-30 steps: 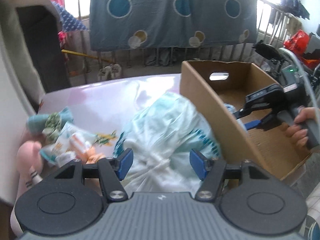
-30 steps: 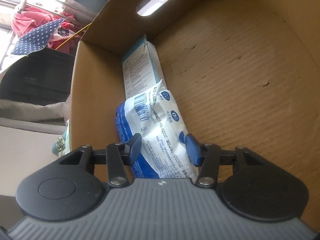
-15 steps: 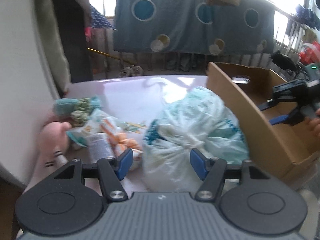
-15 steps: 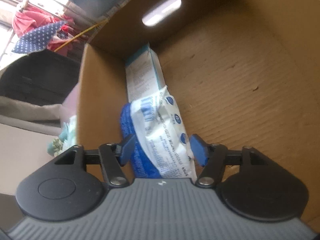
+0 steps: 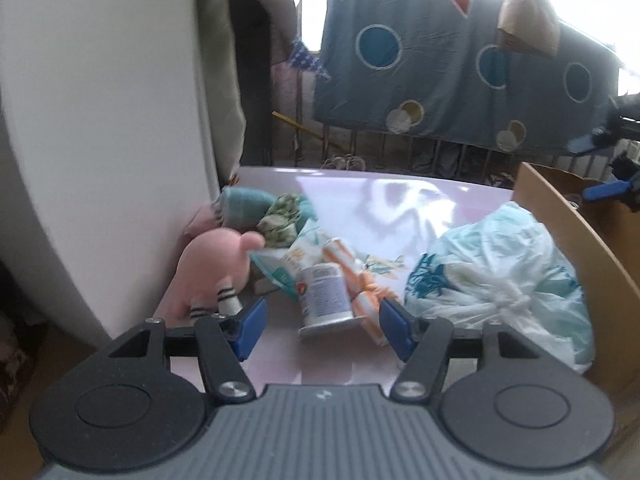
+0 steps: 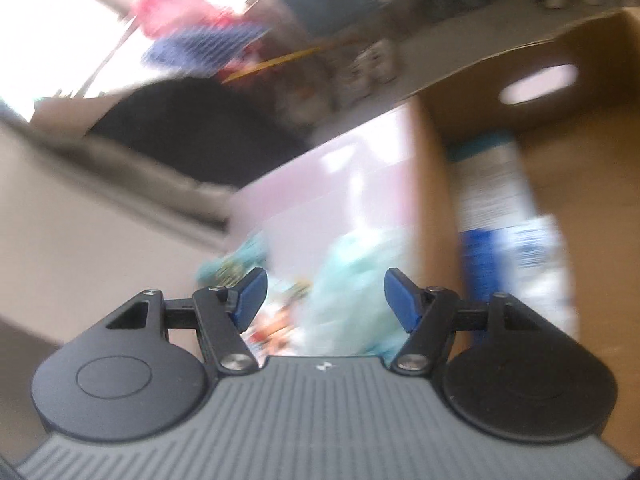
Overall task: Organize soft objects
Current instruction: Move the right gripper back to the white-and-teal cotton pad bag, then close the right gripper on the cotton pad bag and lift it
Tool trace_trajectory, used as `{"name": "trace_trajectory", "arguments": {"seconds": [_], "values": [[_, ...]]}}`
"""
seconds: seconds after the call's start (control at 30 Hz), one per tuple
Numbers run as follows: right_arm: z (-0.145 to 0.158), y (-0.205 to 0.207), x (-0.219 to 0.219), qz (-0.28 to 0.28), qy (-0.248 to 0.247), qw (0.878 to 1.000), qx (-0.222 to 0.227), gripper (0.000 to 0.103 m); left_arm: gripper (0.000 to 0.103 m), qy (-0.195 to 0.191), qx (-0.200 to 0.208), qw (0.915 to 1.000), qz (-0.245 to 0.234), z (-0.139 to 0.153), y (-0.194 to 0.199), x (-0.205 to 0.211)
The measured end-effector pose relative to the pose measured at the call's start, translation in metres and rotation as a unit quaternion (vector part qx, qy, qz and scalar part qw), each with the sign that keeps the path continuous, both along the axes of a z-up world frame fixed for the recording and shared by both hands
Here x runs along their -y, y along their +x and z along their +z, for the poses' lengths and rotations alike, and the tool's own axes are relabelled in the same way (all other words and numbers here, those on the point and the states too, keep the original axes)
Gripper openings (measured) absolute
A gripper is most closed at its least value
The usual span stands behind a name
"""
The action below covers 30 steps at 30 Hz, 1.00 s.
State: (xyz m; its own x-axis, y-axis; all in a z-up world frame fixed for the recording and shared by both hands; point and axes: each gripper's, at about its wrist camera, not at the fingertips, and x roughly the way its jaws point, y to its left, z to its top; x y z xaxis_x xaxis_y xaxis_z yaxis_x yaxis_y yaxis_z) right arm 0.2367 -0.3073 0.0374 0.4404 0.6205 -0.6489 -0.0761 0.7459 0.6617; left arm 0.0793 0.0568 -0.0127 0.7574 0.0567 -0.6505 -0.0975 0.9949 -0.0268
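In the left wrist view my left gripper is open, low over the pink table. Just ahead between its fingers lies a white tube-shaped pack that the pads do not touch. Beside it are an orange-striped soft item, a pink plush and a teal cloth roll. A tied plastic bag leans on the cardboard box. My right gripper is open and empty, above the box wall. A blue-white pack lies inside; this view is blurred.
A white wall stands close along the table's left edge. Behind the table a railing carries a blue blanket with circles. A white carton stands in the box behind the pack. The bag fills the space left of the box.
My left gripper swung left, from over the plastic bag to the pile of small items. My right gripper opened off the blue-white pack and rose out of the box.
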Motion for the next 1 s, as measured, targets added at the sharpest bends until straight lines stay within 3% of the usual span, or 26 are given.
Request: {"name": "trace_trajectory", "arguments": {"seconds": [0.17,0.33,0.5,0.87,1.0], "values": [[-0.013,0.025,-0.087,0.081,-0.006,0.996,-0.027,0.065,0.055,-0.038,-0.007,0.9991,0.016,-0.014,0.009,-0.018],[-0.043,0.061,-0.158,0.121,-0.018,0.991,-0.059,0.065,0.036,-0.076,0.0,0.9961,0.046,-0.027,0.031,-0.036],[-0.079,0.1,-0.21,0.158,-0.05,0.984,-0.06,0.065,0.021,-0.129,-0.018,0.9878,0.085,-0.047,0.064,-0.057],[-0.152,0.15,-0.264,0.224,-0.048,0.97,-0.087,0.073,0.023,-0.213,-0.073,0.9667,0.122,-0.087,0.116,-0.08],[-0.158,0.15,-0.264,0.229,-0.02,0.969,-0.086,0.074,0.026,-0.215,-0.079,0.9651,0.127,-0.094,0.125,-0.08]]}}
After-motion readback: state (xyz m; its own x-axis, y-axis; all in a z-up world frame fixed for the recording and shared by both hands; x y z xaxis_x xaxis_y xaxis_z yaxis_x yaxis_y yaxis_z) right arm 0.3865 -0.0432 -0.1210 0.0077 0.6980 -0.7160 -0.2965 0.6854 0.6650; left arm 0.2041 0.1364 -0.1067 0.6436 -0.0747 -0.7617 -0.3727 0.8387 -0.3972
